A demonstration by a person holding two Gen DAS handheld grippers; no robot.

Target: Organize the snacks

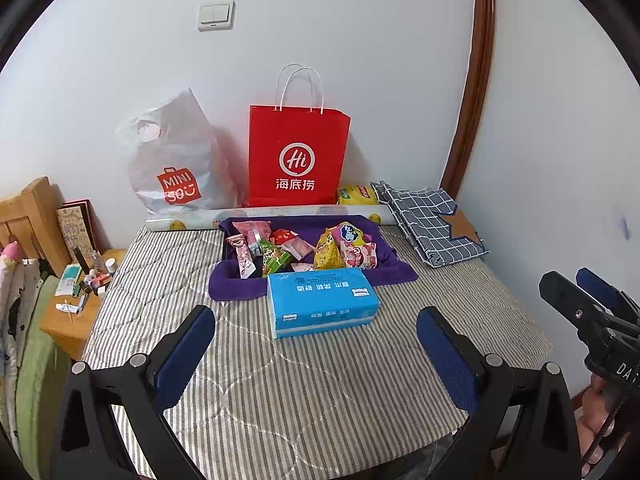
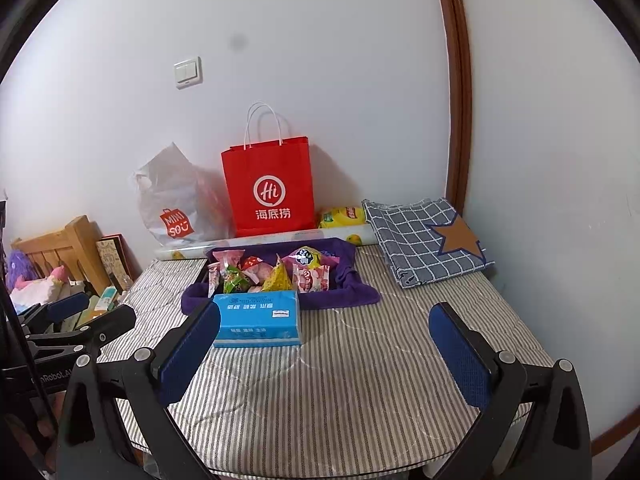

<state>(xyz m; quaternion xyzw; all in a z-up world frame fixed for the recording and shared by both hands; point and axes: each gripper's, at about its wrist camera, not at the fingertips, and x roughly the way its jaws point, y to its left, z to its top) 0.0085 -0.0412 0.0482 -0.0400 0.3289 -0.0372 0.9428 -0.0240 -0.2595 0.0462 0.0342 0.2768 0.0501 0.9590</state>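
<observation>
Both claws hang wide apart and empty over the near edge of the striped surface (image 1: pixel 320 392) — the left claw (image 1: pixel 316 356) and right claw (image 2: pixel 324 356) grip nothing, seemingly poised to reach. Beyond them a blue tissue pack (image 1: pixel 322 300) lies mid-surface, touching the purple-lined tray (image 1: pixel 236 284) toward the far edge, where the snacks (image 1: pixel 304 248) are heaped loosely together — gathered, though unsorted. A red paper bag (image 1: pixel 298 156) stands against the wall behind.
</observation>
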